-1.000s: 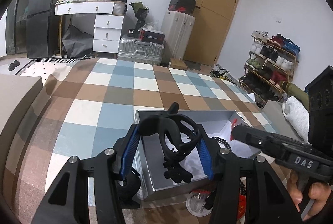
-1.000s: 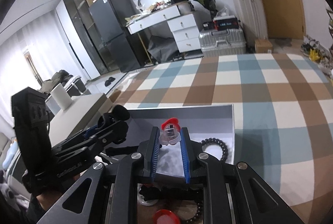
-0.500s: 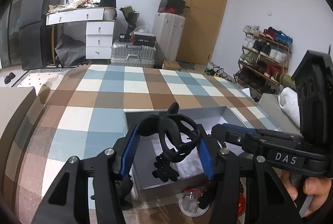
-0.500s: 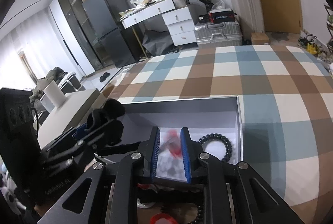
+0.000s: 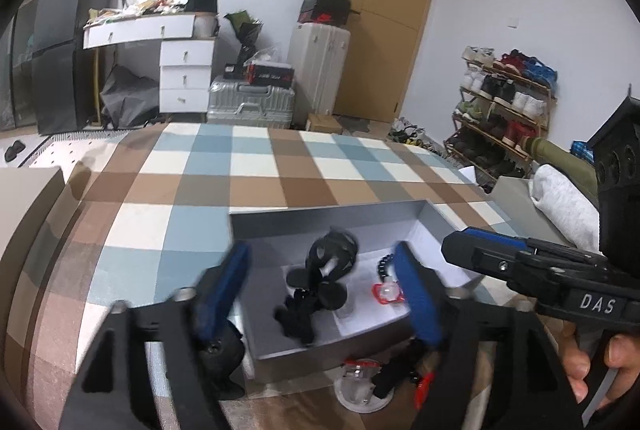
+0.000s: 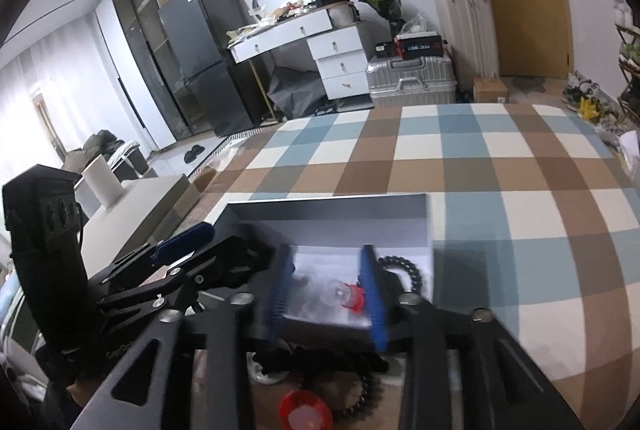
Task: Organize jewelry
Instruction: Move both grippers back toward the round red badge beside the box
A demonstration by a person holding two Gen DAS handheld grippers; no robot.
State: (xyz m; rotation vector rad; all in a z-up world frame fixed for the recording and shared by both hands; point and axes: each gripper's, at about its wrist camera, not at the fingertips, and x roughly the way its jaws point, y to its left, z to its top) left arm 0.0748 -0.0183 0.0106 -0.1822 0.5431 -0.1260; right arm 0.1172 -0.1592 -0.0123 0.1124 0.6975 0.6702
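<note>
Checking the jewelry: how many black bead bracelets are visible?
2. One bead bracelet inside the grey box, by its right wall; another outside, before its front wall. More may be hidden.

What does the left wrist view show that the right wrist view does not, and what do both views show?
Only the left wrist view: the shoe rack, and a black hair clip lying in the box.

Only the right wrist view: a white paper roll, and a red-capped item outside the box.

Both: the grey box, a clear red-capped vial, the bead bracelet, and both grippers, left and right, their jaws opening, gripping nothing.
</note>
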